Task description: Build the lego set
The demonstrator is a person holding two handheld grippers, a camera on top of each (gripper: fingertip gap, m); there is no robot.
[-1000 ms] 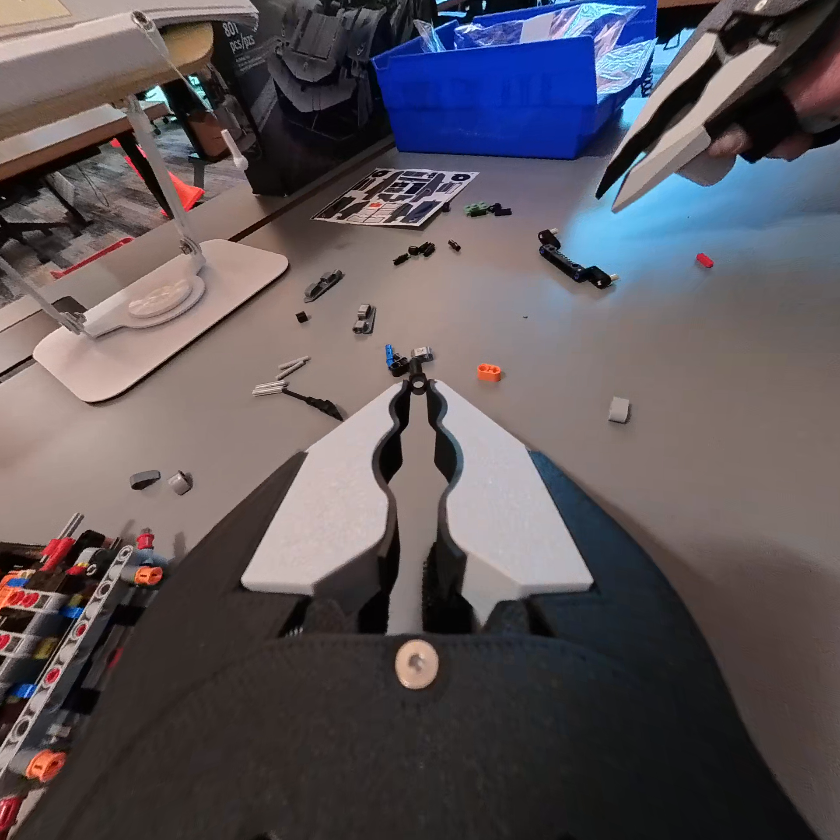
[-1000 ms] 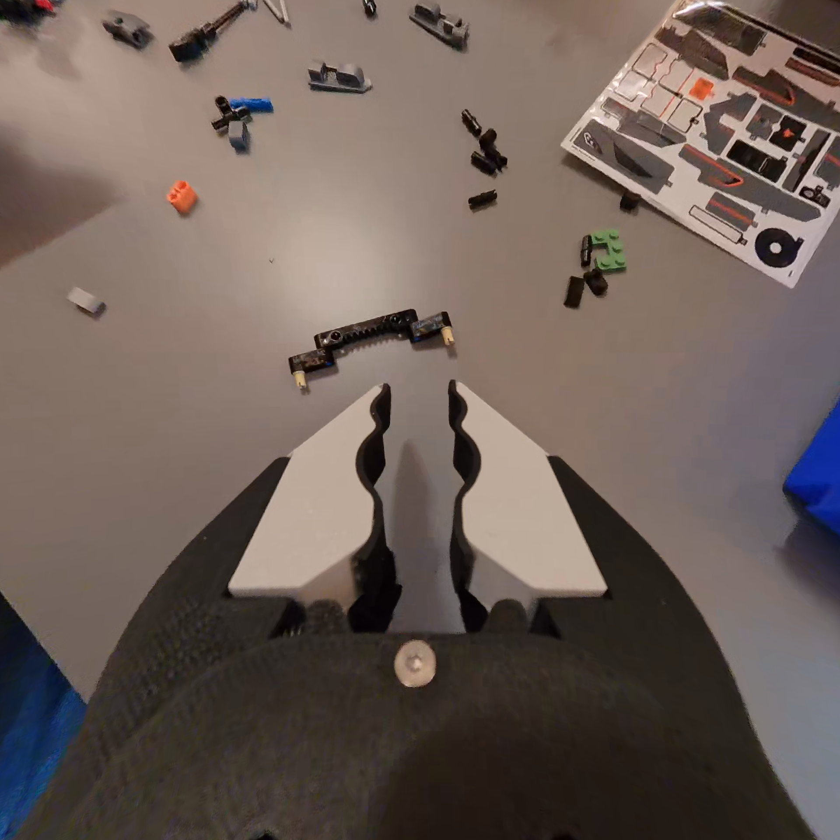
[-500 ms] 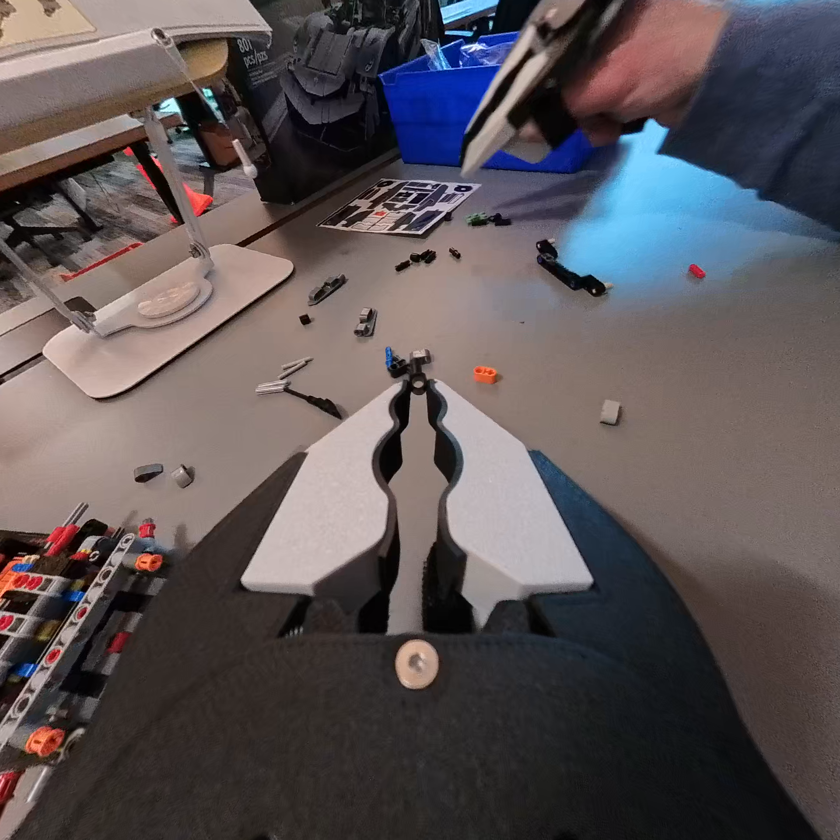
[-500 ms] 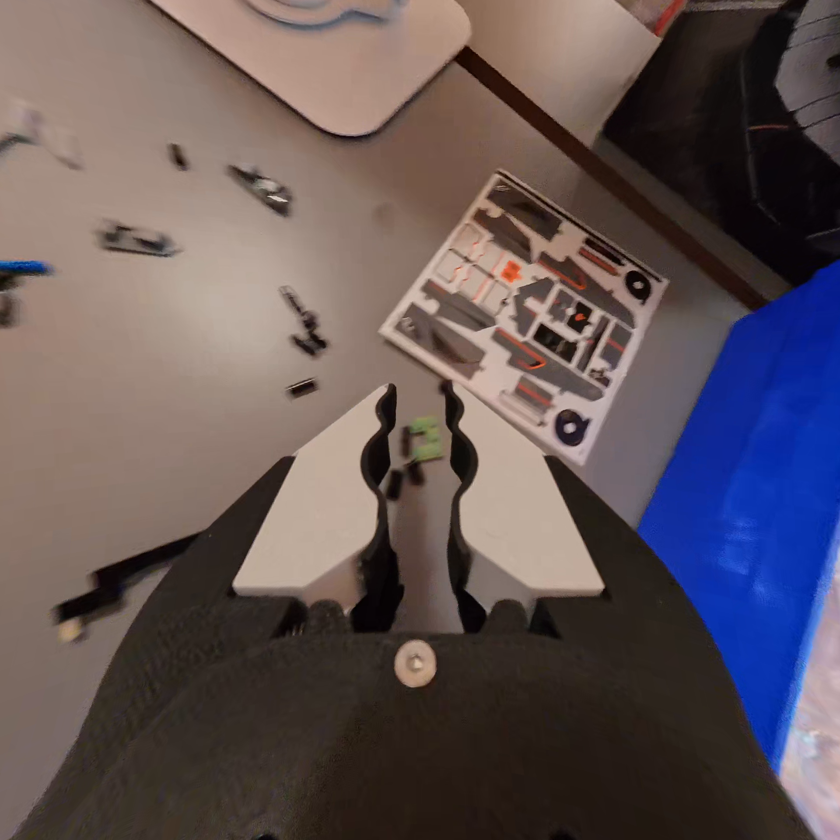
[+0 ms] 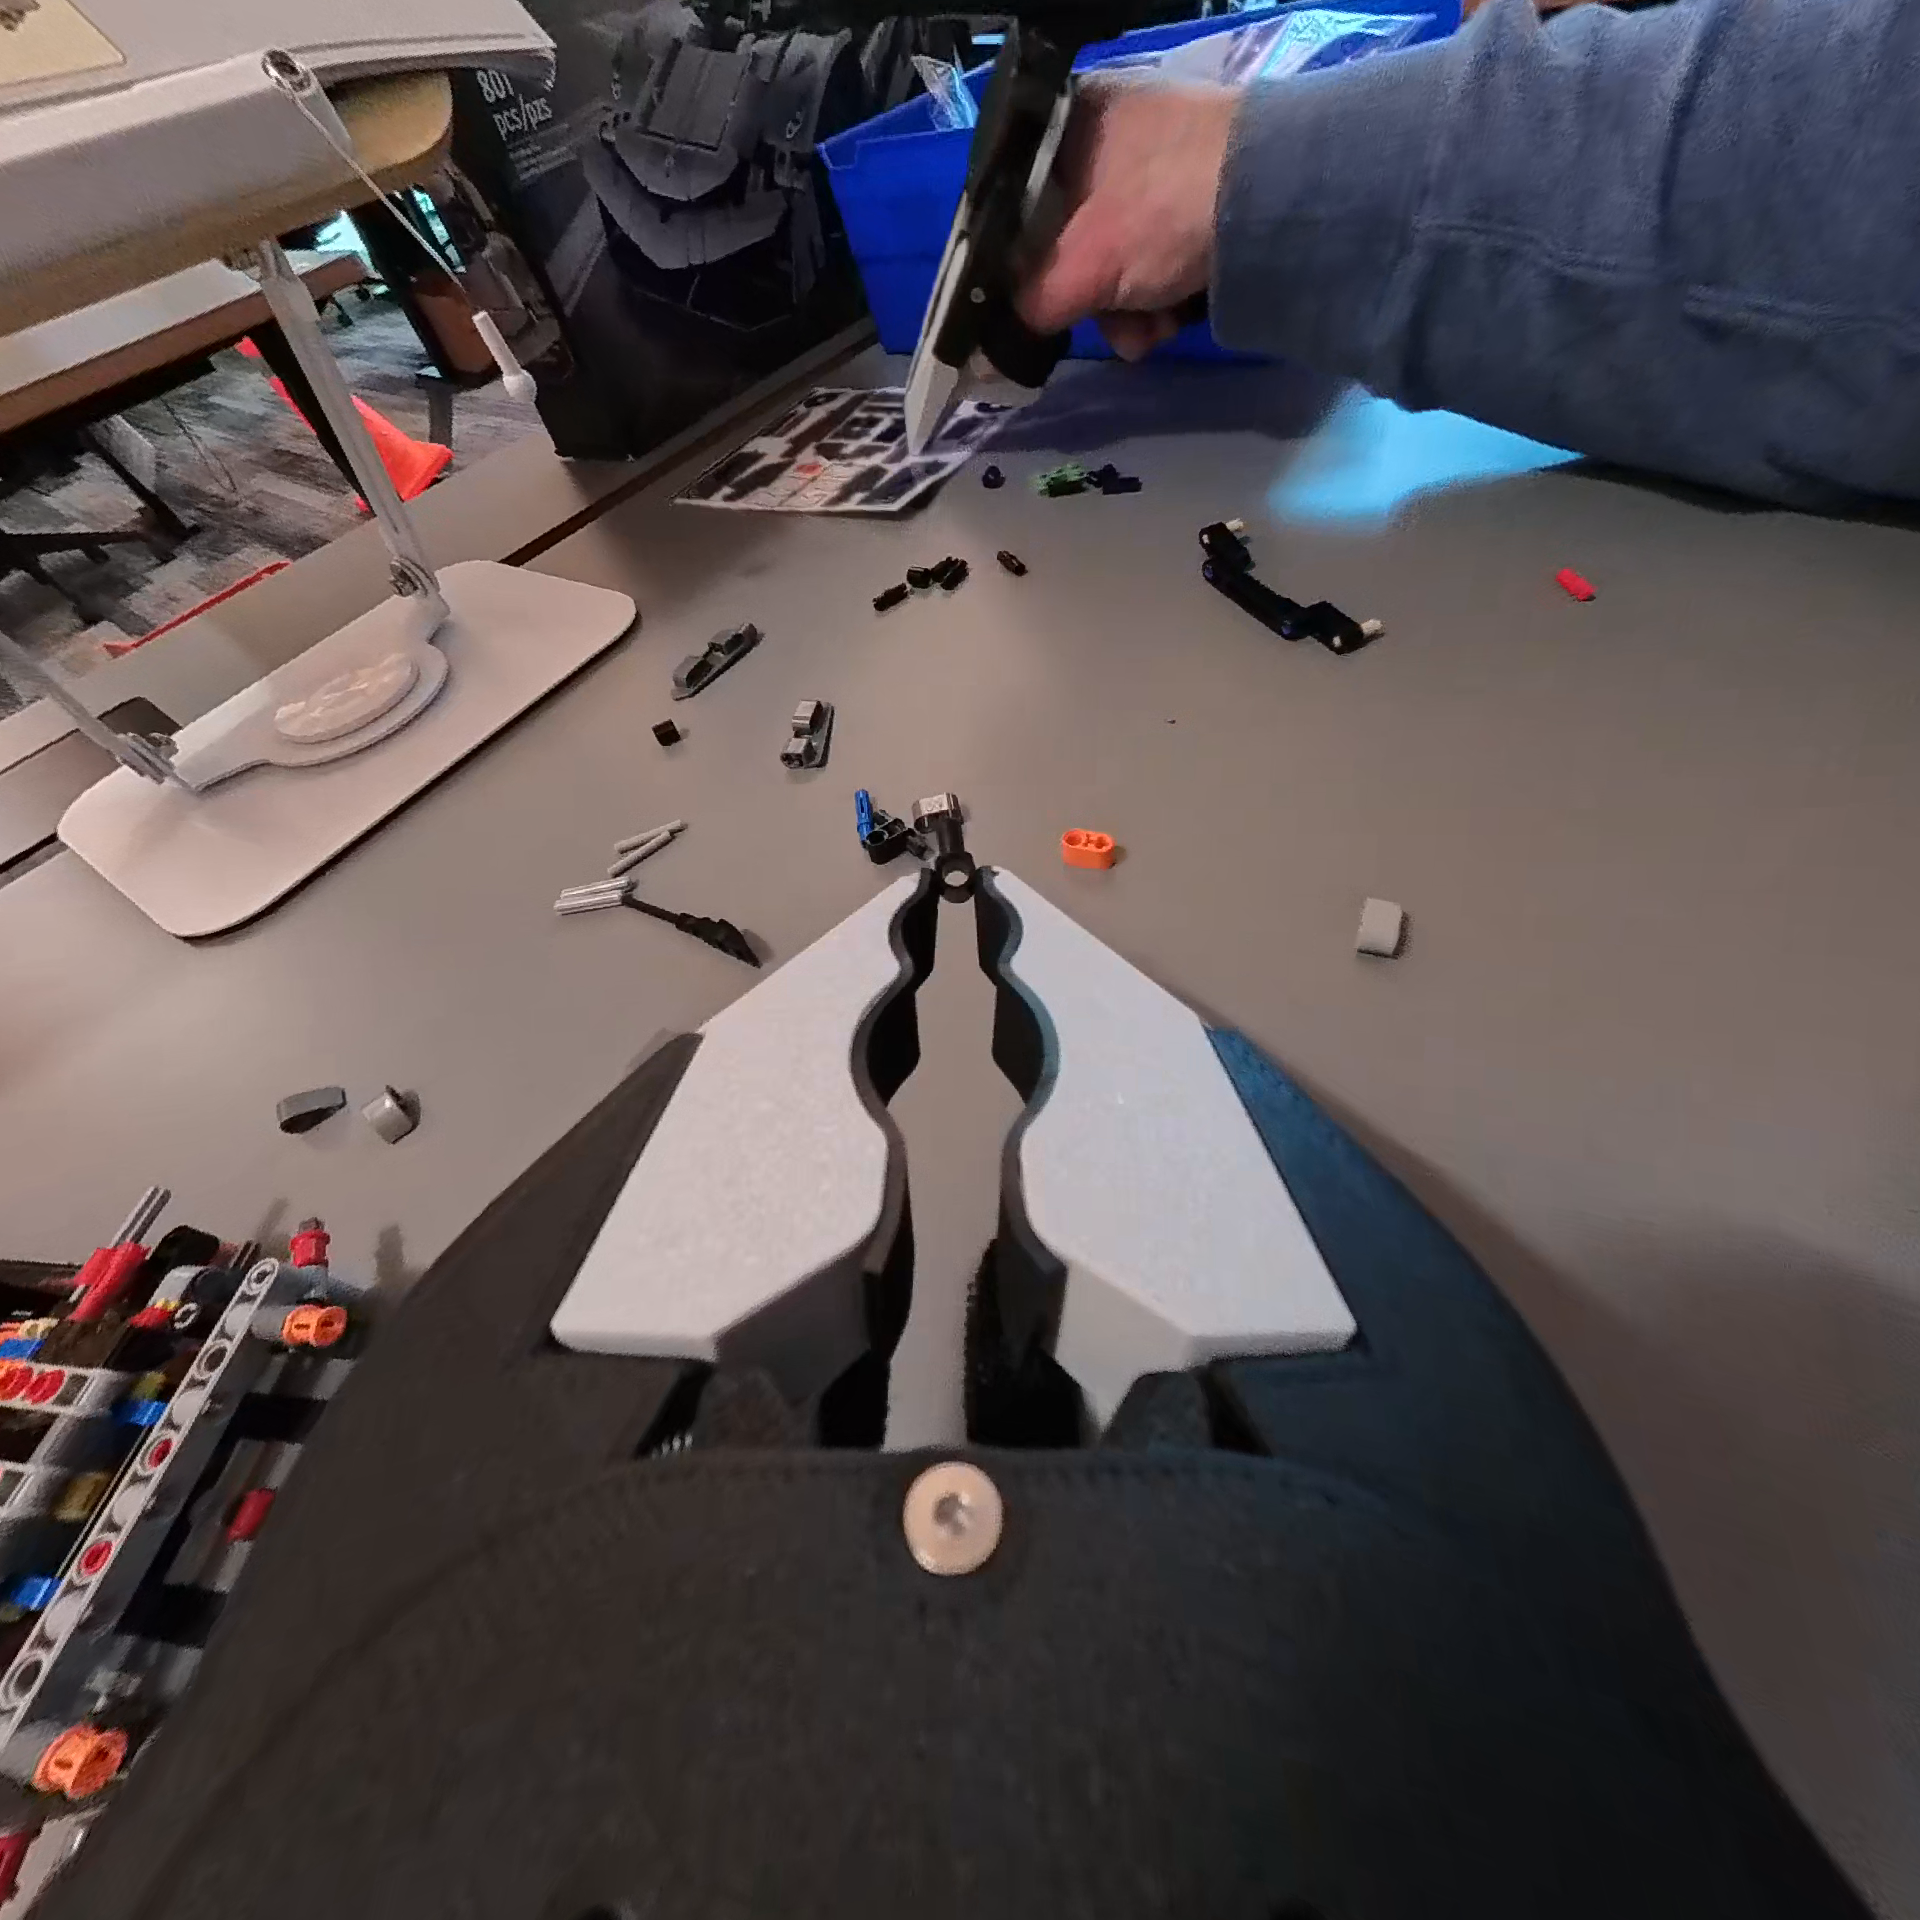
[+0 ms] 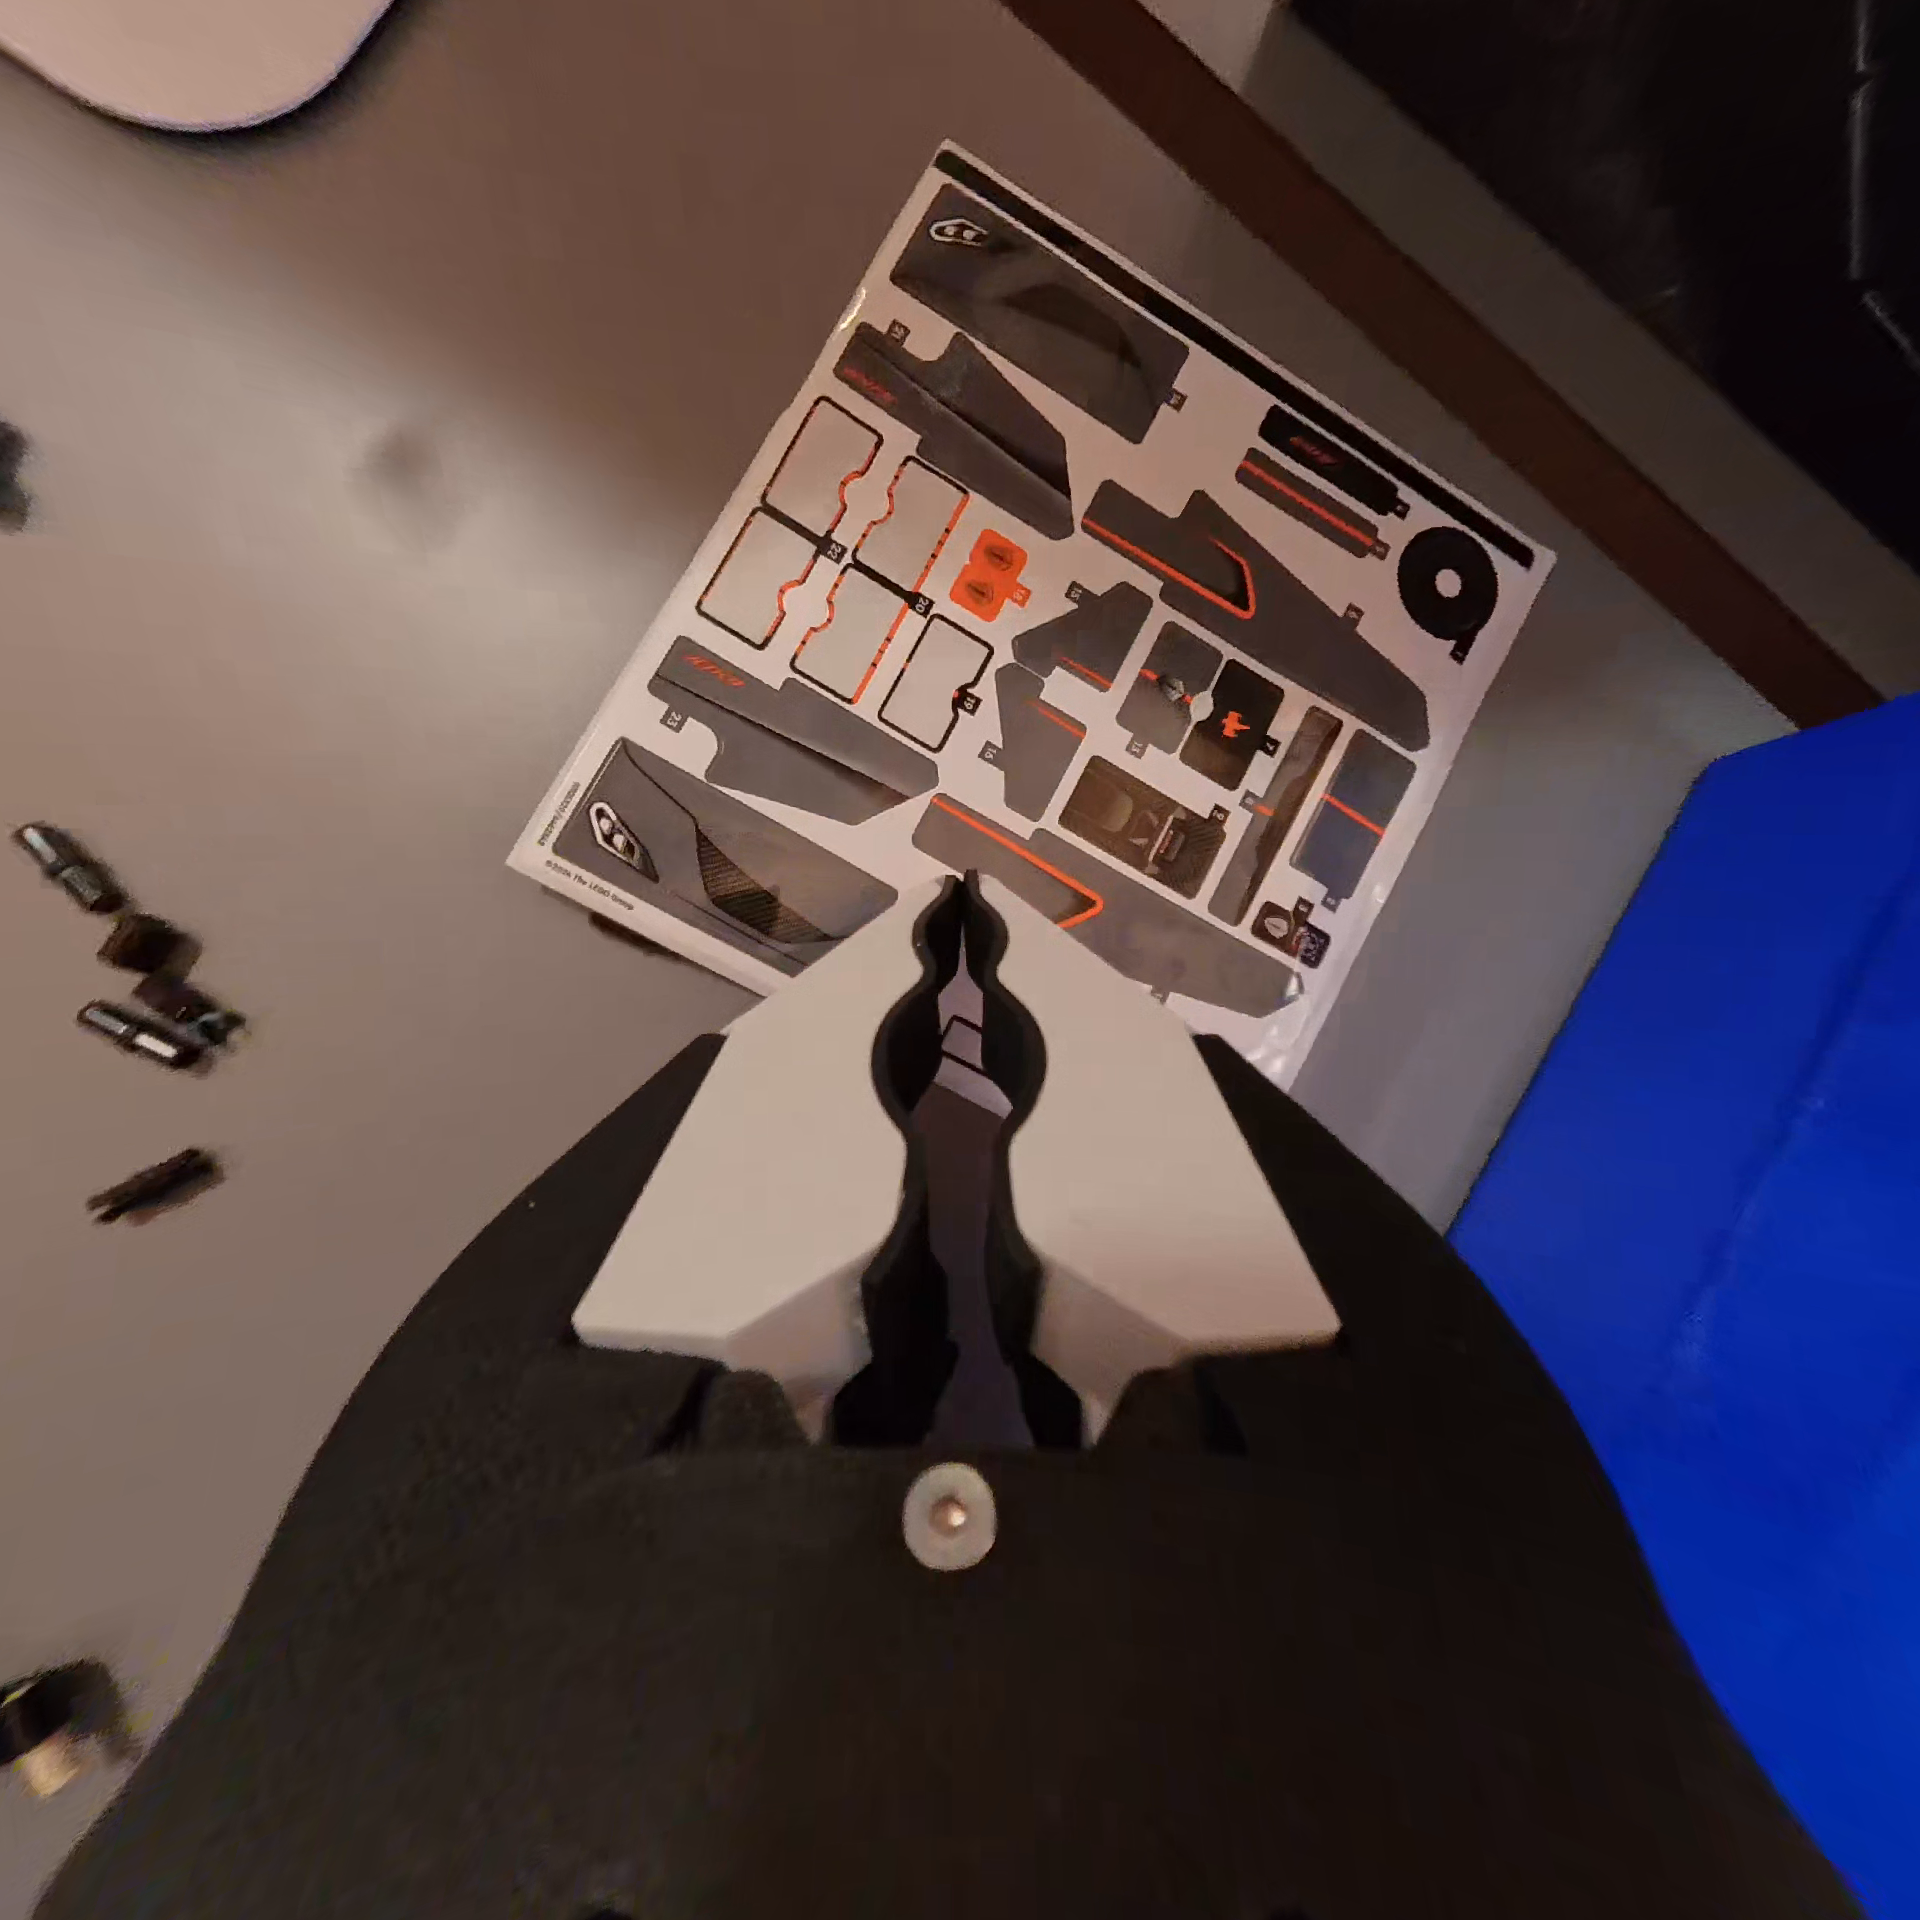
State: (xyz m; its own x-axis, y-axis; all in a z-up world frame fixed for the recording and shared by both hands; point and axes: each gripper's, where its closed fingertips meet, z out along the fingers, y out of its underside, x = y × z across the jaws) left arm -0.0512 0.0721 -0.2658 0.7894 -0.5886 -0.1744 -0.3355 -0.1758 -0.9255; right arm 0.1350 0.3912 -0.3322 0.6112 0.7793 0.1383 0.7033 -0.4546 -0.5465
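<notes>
Your left gripper [image 5: 954, 878] was pinched on a small black connector piece [image 5: 948, 847] capped by a grey block, the piece resting on the grey table [image 5: 1558, 883] or just above it; I could not tell which. Your right gripper [image 6: 961, 883] had its 2 tips pressed together over the near edge of the sticker sheet [image 6: 1039, 582], and whether it had caught the sheet's edge or was simply clenched on nothing, the pictures did not show.

I judged you were mid-build, fetching a sticker for a panel while holding a sub-part ready. The next move called for a fine nip on a thin, glossy film that lay flat against the table, so it would likely need a corner lifted first.

The sheet was white-backed, with dark grey and orange decals. Loose parts were hard, small plastic: an orange 2-hole piece [image 5: 1089, 848], a black toothed beam [image 5: 1283, 613], short black pins [image 5: 925, 577]. The partly built model [image 5: 114, 1392], all studless beams and red and orange pins, sat at your near left. A blue bin [image 6: 1714, 1143] stood just beside the sheet.
</notes>
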